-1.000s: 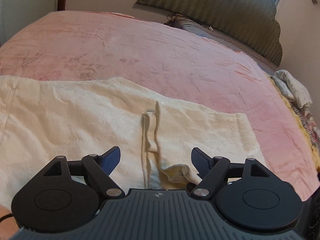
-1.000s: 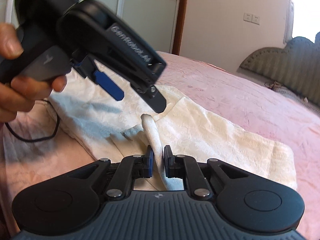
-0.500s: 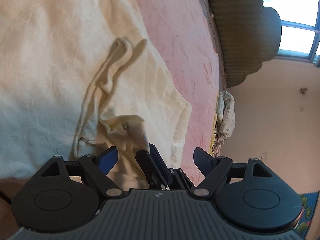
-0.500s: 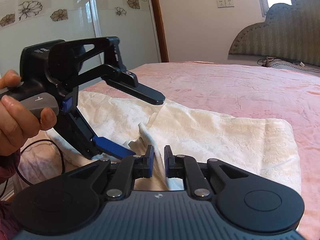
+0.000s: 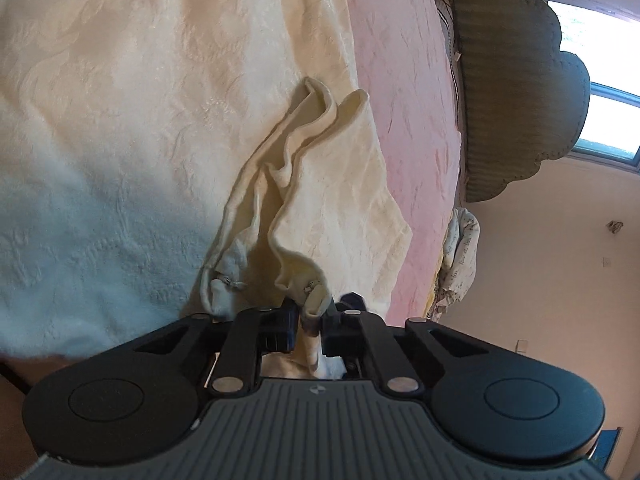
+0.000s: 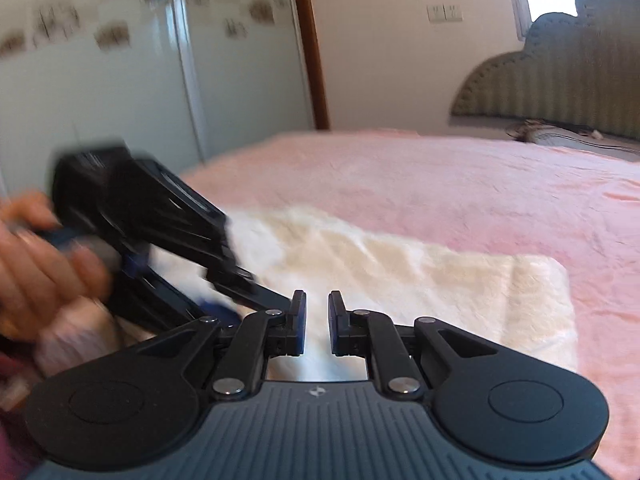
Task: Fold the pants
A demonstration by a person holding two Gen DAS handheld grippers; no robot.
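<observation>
Cream textured pants (image 5: 140, 120) lie spread on the pink bed, with a raised ridge of bunched cloth (image 5: 280, 168) running toward me. My left gripper (image 5: 310, 326) is shut on the near end of that bunched cloth. In the right wrist view the pants (image 6: 400, 272) lie ahead, blurred. My right gripper (image 6: 317, 326) has its jaws close together with a narrow gap; white cloth shows below the gap, and I cannot tell whether it is pinched. The left gripper's body (image 6: 160, 232), held by a hand, sits at the left, close to my right fingers.
The pink bedspread (image 6: 440, 184) stretches beyond the pants. A green padded headboard (image 6: 560, 80) stands at the far end, with cables and a dark item at its foot. Wardrobe doors (image 6: 120, 80) stand on the left. A patterned cloth (image 5: 460, 248) hangs at the bed's edge.
My left gripper swung in over the bunched cloth and went from wide open to shut on it. The right gripper kept its narrow gap and its view turned blurred.
</observation>
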